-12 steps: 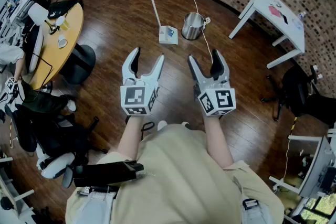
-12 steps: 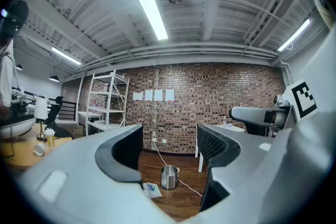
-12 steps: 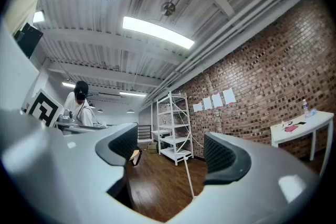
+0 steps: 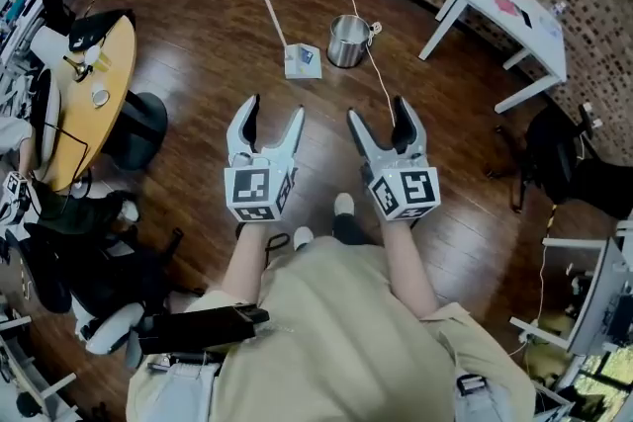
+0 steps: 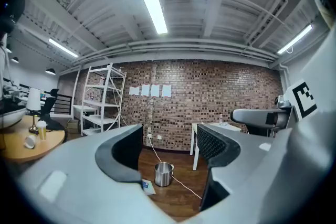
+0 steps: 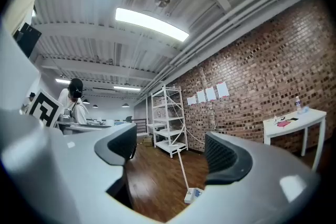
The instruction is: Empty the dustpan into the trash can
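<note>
While both are held level and well short of the trash can (image 4: 347, 41), the left gripper (image 4: 273, 117) and the right gripper (image 4: 377, 117) have their jaws spread wide, with nothing between them. That trash can, a shiny metal pail, stands upright on the wood floor. Just left of it sits the dustpan (image 4: 302, 60), its long handle standing up. A cable (image 4: 379, 79) runs past the trash can's right side.
</note>
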A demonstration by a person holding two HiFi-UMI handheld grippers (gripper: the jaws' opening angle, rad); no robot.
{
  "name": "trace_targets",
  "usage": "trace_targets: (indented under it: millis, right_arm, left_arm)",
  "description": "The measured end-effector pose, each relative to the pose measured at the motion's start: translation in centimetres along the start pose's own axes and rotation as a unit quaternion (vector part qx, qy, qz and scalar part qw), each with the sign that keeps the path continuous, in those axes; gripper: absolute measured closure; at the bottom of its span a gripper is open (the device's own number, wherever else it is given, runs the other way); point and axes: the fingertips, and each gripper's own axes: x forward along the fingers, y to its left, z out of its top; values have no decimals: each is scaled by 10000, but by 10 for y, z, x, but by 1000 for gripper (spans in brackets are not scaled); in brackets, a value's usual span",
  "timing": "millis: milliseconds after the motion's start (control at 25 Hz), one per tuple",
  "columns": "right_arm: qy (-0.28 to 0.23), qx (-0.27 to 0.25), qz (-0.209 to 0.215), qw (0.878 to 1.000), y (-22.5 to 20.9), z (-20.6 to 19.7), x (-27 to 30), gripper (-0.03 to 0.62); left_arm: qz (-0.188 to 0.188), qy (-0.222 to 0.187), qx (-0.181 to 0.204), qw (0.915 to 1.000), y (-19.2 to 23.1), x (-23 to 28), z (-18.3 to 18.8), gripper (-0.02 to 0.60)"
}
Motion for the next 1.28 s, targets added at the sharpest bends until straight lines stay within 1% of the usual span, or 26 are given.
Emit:
trace_targets:
  millis: [80, 160, 320, 480, 600, 720, 840, 1000, 1160, 1200, 1280]
  right_arm:
    - [8, -16, -84, 10000, -17, -2, 9, 206]
    - [52, -88, -70, 9999, -32, -2, 23, 206]
    - [23, -180, 140, 9997, -63, 3, 53, 206]
    - [-90, -73, 253, 9996, -102, 11, 78, 206]
    - [-145, -73, 370, 9992, -122, 17, 90, 206]
    - [-122, 15, 452, 9989, -140, 13, 96, 206]
    - [-63, 101, 485, 9988, -154, 6, 103, 206]
    - [-39, 192, 504, 9985, -164, 1, 115, 206]
    - [49, 232, 511, 9984, -169, -8, 135, 206]
    - [58, 203, 466, 9987, -171, -10, 140, 206]
    - [21, 85, 237, 9997, -181, -13, 153, 206]
  left_arm:
    - [16, 13, 8, 10000, -1, 16, -1, 269]
    - [52, 1, 21, 10000, -2, 35, -1, 276]
    - [178, -48, 127, 9997, -10, 76, 2, 276]
    - [239, -61, 191, 9995, -25, 119, 7, 276]
    - [322, -112, 170, 9993, -32, 142, 16, 281]
    - [389, -108, 126, 9991, -39, 156, 18, 282]
    - [420, 5, 172, 9990, -42, 170, 12, 284]
    - [488, 106, 171, 9986, -33, 183, 6, 284]
    - [445, 166, 163, 9987, -23, 204, 0, 284]
    - [421, 180, 144, 9988, -19, 211, -4, 282]
    - [351, 183, 119, 9991, -12, 230, -8, 282]
